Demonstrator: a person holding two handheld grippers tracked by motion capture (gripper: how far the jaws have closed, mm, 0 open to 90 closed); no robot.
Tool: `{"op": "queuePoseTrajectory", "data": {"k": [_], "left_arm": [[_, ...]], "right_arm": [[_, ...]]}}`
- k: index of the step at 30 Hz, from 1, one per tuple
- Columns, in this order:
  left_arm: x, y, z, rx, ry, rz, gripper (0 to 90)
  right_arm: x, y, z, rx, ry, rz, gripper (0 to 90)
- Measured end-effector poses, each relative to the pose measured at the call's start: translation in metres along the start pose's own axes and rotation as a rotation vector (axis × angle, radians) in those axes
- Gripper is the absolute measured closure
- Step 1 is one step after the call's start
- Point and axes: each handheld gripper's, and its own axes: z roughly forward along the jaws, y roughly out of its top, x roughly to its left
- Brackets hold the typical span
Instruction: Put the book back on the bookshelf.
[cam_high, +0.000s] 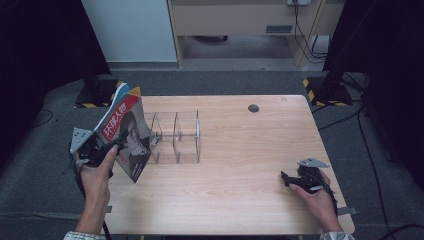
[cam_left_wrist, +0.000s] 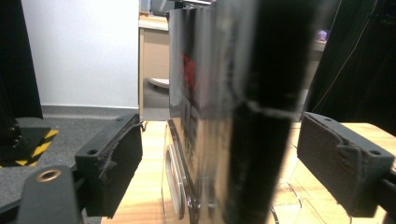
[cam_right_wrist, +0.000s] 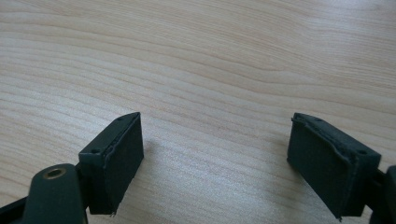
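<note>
- The left gripper (cam_left_wrist: 233, 154) has its jaws spread wide; the magazine (cam_left_wrist: 224, 107) stands upright between them, clear of both pads.
- The right gripper (cam_right_wrist: 233, 154) gapes over the bare table (cam_right_wrist: 210, 56), holding nothing.

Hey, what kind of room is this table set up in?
Probably a lab or recording workspace, not a home: a bare wooden table on grey carpet, hazard-striped stand bases at its far corners, loose cables on the floor, and plain cabinets behind.

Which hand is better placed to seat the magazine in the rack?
Left. The left gripper has open jaws around the magazine, beside the rack. The right gripper rests open and empty, far across the table.
</note>
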Motion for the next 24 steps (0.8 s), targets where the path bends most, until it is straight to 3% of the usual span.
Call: {"op": "queuePoseTrajectory", "data": {"k": [6, 13, 18, 24], "left_arm": [[-0.003, -0.002, -0.002, 0.004, 0.014, 0.018, 6.8], [-0.004, -0.005, -0.005, 0.005, 0.013, 0.027, 6.6], [-0.004, -0.011, -0.006, 0.013, 0.026, 0.057, 6.7], [-0.003, -0.014, -0.007, 0.016, 0.018, 0.047, 7.0]], "right_arm": [[0.0, 0.0, 0.0, 0.001, 0.002, -0.006, 18.6], [0.0, 0.0, 0.0, 0.001, 0.002, -0.006, 18.6], [0.0, 0.0, 0.0, 0.001, 0.004, -0.008, 18.6], [0.0, 0.0, 0.0, 0.002, 0.004, -0.005, 18.6]]}}
